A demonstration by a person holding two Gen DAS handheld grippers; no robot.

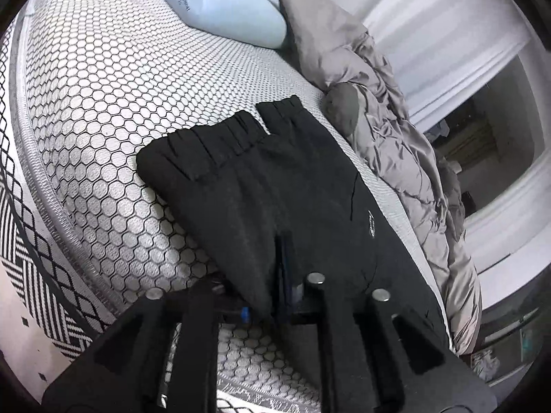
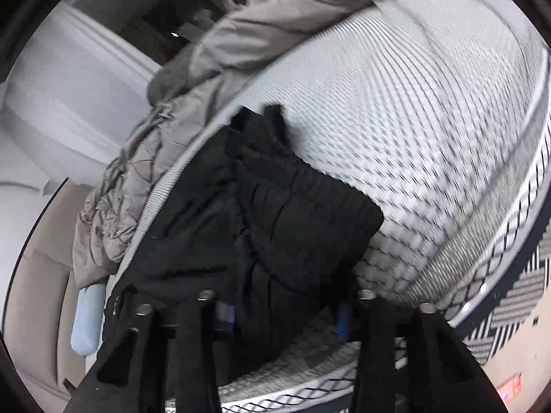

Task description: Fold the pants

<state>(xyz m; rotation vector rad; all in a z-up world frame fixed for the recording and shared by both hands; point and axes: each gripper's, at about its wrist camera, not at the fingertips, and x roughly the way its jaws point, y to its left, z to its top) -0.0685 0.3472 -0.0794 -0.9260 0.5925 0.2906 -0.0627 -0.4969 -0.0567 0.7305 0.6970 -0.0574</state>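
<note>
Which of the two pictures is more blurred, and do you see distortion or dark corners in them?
Right wrist view: clearly more blurred, the mattress pattern smeared into streaks and the black pants soft-edged. Left wrist view: sharp, the hexagon pattern on the mattress and the pants waistband crisp. Both views: strong fisheye bending, with black corners around the round image.

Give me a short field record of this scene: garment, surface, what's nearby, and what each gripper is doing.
garment: black pants, folded, elastic waistband on top
surface: mattress with honeycomb pattern
nearby: light blue pillow; crumpled grey duvet along the pants' far side
left gripper: nearly shut on the pants' near edge
right gripper: jaws half apart, pants fabric between them; whether the pads press on it cannot be told
floor: black-and-white patterned rug
</note>
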